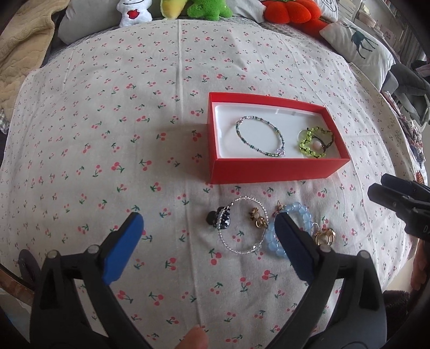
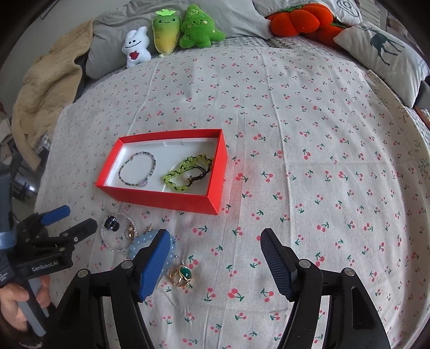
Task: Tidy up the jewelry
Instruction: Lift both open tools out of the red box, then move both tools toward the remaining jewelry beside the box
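A red box (image 1: 268, 169) (image 2: 161, 198) with a white lining holds a thin beaded bracelet (image 1: 279, 153) (image 2: 154, 161) and a green beaded bracelet (image 1: 305, 145) (image 2: 172, 182). In front of it on the cherry-print cloth lie a clear bead bracelet (image 1: 236, 249) (image 2: 106, 241), a dark beaded piece (image 1: 223, 218), gold earrings (image 1: 258, 218), a light blue bead bracelet (image 1: 303, 214) (image 2: 134, 247) and a gold ring with a green stone (image 2: 184, 273). My left gripper (image 1: 208, 222) (image 2: 80, 214) hovers open over this pile, touching nothing. My right gripper (image 2: 215, 233) is open beside the ring, over bare cloth.
Plush toys (image 2: 164, 35) line the far edge, with an orange plush (image 2: 298, 18) and a deer-print pillow (image 2: 384, 51) at the right. A beige blanket (image 2: 43, 88) lies at the far left. A person's hand (image 2: 16, 303) holds the left gripper's handle.
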Motion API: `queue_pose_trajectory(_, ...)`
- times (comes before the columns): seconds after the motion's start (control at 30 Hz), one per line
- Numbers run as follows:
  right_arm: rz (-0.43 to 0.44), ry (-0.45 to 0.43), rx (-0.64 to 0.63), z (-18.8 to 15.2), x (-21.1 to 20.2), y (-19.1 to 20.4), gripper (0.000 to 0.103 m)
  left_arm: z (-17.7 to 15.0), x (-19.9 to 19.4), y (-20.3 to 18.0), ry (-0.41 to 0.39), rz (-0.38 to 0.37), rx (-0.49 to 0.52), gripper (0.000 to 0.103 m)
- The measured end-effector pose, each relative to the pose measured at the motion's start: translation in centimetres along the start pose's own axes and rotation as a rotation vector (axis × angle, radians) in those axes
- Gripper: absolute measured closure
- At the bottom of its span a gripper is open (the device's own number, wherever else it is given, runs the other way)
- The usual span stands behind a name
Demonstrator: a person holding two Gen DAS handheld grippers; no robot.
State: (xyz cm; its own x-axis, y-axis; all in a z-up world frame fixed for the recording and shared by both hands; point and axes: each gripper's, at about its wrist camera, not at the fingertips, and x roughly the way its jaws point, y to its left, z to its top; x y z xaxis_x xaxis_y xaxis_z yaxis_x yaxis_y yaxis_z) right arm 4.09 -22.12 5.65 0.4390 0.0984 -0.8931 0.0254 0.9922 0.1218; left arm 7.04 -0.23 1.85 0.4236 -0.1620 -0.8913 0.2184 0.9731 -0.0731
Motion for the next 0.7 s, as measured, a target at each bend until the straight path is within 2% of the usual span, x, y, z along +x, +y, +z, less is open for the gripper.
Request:
queue_pose_trajectory(0.23,-0.036,0.024,-0.023,-1.6,0.8,0.3,0.019,-1.2,0.4,0.5,0.027,0.031,0.018,0.001)
queue_pose_trajectory(0.47,-0.084,0.072,-0.086,-3.0,2.3,1.1,0.018,-2.4,1.7,1.0,0.072,0.083,0.045,0.001)
queue_pose_trajectory(0.7,-0.096,0.145,-0.089,-3.9,3.6,1.0,0.018,-3.5,3.2,1.9,0.140,0.101,0.032,0.001)
